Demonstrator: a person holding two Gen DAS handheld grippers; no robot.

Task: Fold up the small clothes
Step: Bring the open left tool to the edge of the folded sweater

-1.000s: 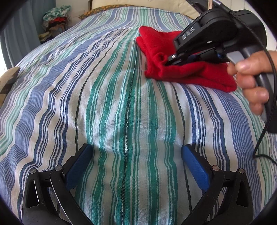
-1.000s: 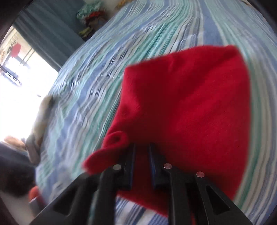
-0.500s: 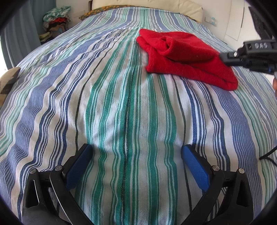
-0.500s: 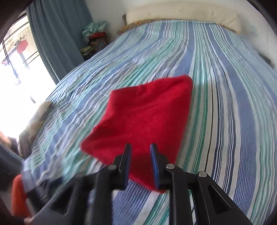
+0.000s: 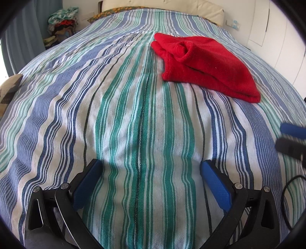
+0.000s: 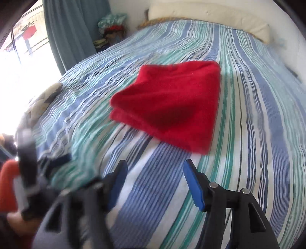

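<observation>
Nearest the viewer, the left gripper hangs over the striped bedspread with its jaws spread wide and nothing between them, well short of the red garment. The right gripper, likewise on the near side of the garment and clear of it, has its jaws opening; only bare bedspread shows between its blue pads. Beyond both tools the red garment lies released on the bedspread as a compact layered bundle, one rolled edge showing on its far-left corner. Beyond the garment, a pillow lies at the head of the bed. Judged step: a fold has just been laid down and let go. The next move would call for either tidying that rolled edge or fetching another piece.
</observation>
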